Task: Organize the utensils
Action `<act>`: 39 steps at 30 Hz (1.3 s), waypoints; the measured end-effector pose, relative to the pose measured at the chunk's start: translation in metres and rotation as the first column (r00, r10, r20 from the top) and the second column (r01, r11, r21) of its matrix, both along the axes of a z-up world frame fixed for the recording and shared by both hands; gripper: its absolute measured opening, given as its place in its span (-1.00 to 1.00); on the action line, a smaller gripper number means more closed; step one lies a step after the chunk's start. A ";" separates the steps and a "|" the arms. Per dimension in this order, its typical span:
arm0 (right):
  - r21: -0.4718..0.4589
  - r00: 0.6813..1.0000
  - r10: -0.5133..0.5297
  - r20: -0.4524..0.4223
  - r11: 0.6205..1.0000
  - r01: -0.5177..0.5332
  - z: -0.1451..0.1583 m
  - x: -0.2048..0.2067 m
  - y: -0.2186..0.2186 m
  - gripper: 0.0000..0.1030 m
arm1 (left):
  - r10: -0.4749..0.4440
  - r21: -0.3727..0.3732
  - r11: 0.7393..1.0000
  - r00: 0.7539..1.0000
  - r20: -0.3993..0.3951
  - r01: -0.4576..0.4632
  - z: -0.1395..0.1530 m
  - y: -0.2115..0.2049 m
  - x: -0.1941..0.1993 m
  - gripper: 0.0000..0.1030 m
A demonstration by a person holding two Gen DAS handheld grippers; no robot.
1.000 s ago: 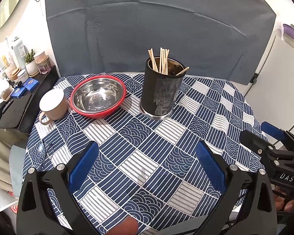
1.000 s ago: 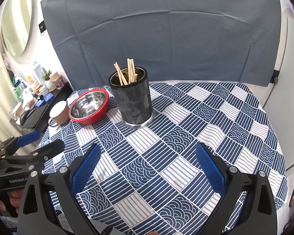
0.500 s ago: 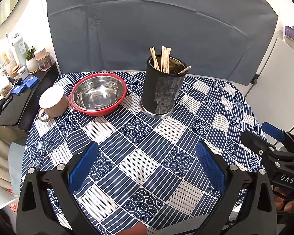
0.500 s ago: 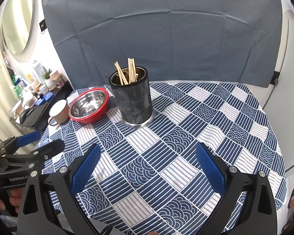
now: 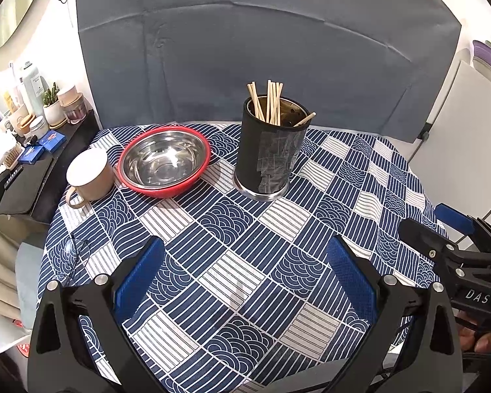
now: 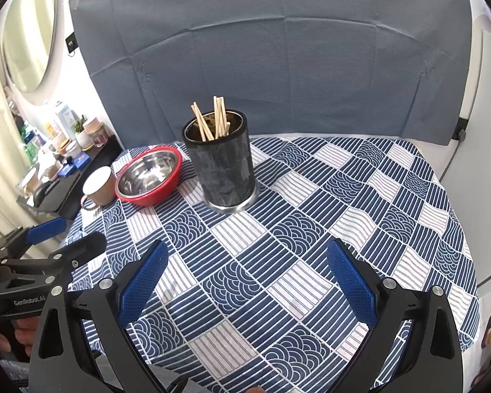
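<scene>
A round table covered in a blue and white patterned cloth point(image 5: 245, 255) is filling both views. Near its far side a tall black holder point(image 5: 271, 154) is standing upright, with a bunch of wooden chopsticks point(image 5: 269, 103) sticking up out of it; most are leaning together, and one is tilting out over the right rim. Just left of the holder a shiny steel bowl with a red outside point(image 5: 165, 163) is sitting empty, and a beige mug point(image 5: 89, 175) is touching its left edge.

The left gripper point(image 5: 245, 273) is hovering low over the near part of the cloth, its blue pads spread wide with nothing between them. The right gripper point(image 6: 247, 273) is doing the same on the right, jaws equally wide and empty.

Over the last second almost nothing is changing: both grippers are drifting only slightly, and the holder, bowl and mug are staying put. No loose utensil is showing on the cloth, though a faint transparent shape near the left table edge is too unclear to name. With every visible chopstick already in the holder, the scene is fitting either a finished tidy-up or a pause before they are taken out and sorted.
</scene>
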State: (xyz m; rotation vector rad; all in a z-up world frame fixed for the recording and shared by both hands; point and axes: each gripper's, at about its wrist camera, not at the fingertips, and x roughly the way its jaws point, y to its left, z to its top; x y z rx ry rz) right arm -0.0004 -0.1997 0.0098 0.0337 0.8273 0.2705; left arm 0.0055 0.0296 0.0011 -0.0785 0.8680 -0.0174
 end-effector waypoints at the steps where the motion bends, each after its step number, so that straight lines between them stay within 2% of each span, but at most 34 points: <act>1: -0.001 1.000 0.001 0.000 1.000 -0.001 0.000 0.000 0.000 0.81 | 0.002 -0.003 1.000 1.000 -0.002 -0.002 0.000 0.001 0.000 0.89; 34: 0.000 1.000 0.007 0.002 1.000 -0.007 0.000 0.001 -0.002 0.82 | 0.001 0.007 1.000 1.000 -0.021 -0.001 -0.004 -0.002 0.000 0.89; 39: 0.002 1.000 0.006 0.001 1.000 -0.006 0.000 0.001 -0.002 0.82 | -0.009 0.033 0.999 1.000 -0.022 0.010 -0.003 -0.006 0.000 0.89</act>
